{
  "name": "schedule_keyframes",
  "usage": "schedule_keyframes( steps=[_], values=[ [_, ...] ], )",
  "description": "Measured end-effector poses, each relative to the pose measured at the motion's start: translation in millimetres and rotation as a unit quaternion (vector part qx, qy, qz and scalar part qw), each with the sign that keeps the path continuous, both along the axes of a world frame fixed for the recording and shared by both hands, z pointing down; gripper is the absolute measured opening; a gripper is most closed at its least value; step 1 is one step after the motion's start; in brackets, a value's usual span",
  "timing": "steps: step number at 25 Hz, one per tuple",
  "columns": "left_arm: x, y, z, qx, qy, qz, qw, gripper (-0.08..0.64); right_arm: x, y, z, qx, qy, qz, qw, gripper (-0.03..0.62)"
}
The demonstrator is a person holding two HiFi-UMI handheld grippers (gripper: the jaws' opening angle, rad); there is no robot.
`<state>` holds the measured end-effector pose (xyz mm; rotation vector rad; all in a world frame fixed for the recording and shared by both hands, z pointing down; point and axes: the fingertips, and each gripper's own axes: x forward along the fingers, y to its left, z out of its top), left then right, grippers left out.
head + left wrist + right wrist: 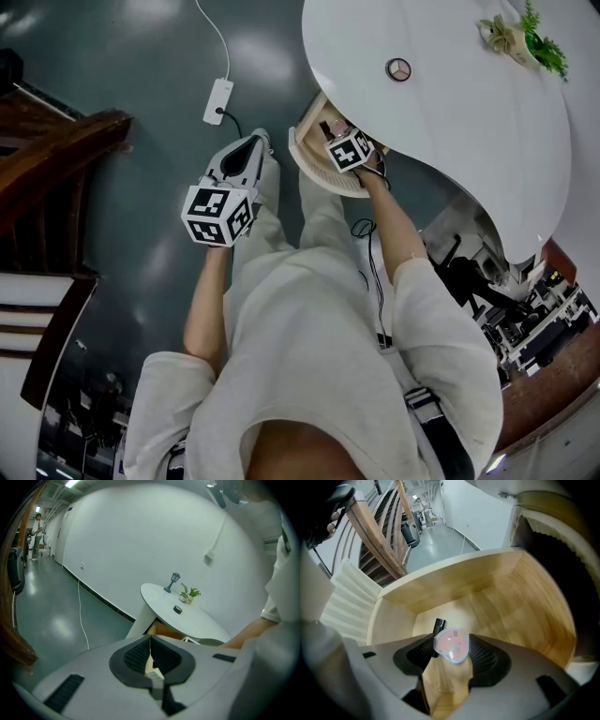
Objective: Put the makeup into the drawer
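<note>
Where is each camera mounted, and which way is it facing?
Head view: on the head, steeply down at torso, arms, left gripper, right gripper at the drawer.
Left gripper view: over its shut jaws toward the white table; a forearm shows.
Right gripper view: down into the drawer, makeup clamped in its jaws.
Shared: head and right gripper views show the drawer.

Pink makeup point(451, 645) in a clear shell; pale wood-grain drawer point(501, 592); white table point(469, 112); grey left gripper point(150, 643), black pads.
</note>
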<state>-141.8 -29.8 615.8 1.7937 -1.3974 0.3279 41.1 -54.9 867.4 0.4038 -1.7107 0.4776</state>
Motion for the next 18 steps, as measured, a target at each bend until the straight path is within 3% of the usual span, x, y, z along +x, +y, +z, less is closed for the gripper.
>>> schedule_keyframes(
  steps=[11,18],
  values=[
    [-12,8,11,-0.01,-0.002,-0.003,0.9999,0.012,-2,6,26,-0.033,0.0,0.046,0.998,0.233],
    [-11,3,2,0.001,-0.004,0.0,1.0,0.012,-12,3,5,0.002,-0.036,0.042,0.998,0.22]
  ],
)
